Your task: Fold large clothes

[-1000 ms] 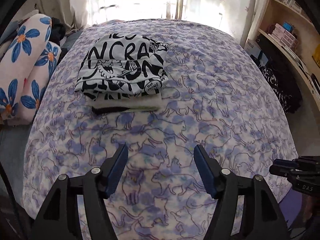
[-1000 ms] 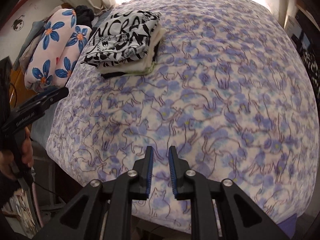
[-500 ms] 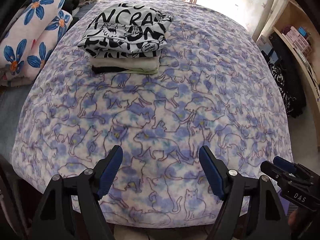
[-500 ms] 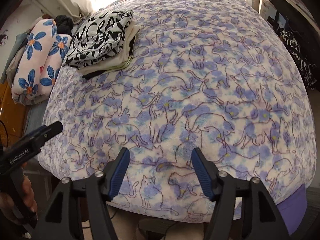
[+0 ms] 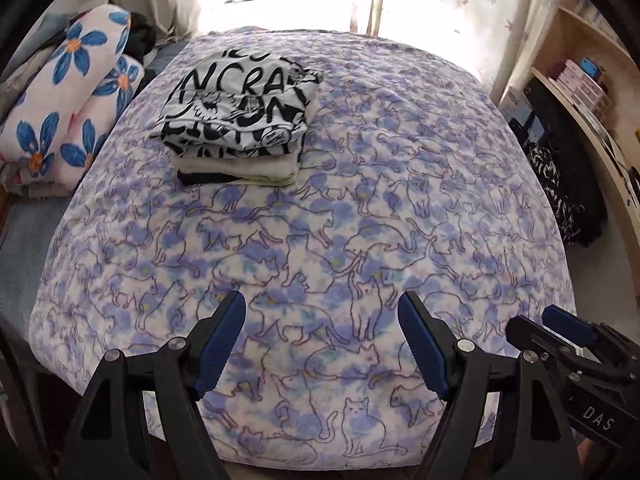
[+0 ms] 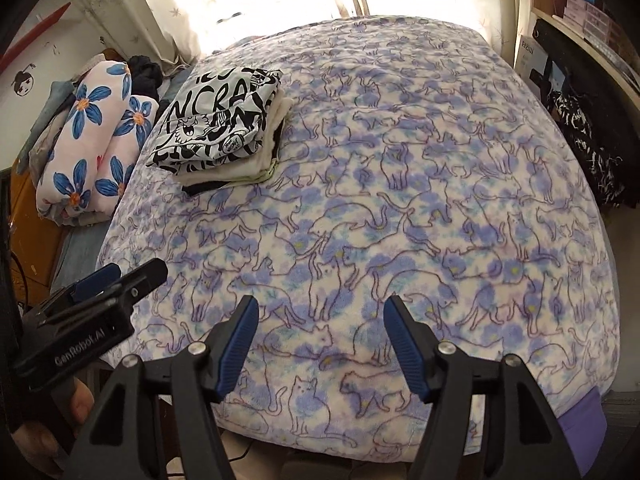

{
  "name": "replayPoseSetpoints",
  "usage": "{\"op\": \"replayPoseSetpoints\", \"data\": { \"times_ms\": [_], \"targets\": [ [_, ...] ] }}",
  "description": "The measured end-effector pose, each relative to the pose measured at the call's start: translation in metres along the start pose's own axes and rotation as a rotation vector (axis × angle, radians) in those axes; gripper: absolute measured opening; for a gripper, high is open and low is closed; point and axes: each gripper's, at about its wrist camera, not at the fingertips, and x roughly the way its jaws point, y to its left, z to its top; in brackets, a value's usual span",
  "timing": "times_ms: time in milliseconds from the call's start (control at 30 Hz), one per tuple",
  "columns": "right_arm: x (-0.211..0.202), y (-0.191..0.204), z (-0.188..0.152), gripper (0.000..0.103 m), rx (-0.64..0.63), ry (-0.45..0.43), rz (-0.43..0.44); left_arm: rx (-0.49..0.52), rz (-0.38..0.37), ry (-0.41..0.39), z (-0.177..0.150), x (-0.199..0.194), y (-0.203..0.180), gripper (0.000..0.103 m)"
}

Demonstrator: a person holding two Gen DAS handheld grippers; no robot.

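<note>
"das" on right gripper (image 5: 592, 364); "genrobot.ai" on left gripper (image 6: 92, 304).

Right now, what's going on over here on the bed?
A person holds a two-finger gripper in each hand over a bed covered by a cat-print blanket. The left gripper and right gripper are both open with nothing between the jaws. A stack of folded clothes, topped by a black-and-white lettered garment, sits on the blanket's far left part. A flowered bundle lies off the bed's left side. No garment is being handled at this moment.
</note>
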Motion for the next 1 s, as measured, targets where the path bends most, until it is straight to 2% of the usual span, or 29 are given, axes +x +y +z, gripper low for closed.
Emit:
{"op": "replayPoseSetpoints", "data": {
  "times_ms": [233, 600, 1000],
  "targets": [
    [-0.002, -0.003, 0.001, 0.065, 0.01, -0.009, 0.005, 0.029, -0.011, 0.01, 0.001, 0.002, -0.01, 0.077],
    [-0.003, 0.013, 0.0, 0.065, -0.055, -0.025, 0.008, 0.065, -0.013, 0.022, -0.002, 0.005, -0.016, 0.077],
    [-0.001, 0.018, 0.0, 0.065, -0.051, -0.017, 0.014, 0.036, -0.003, 0.034, -0.006, 0.004, -0.013, 0.077]
  ]
}}
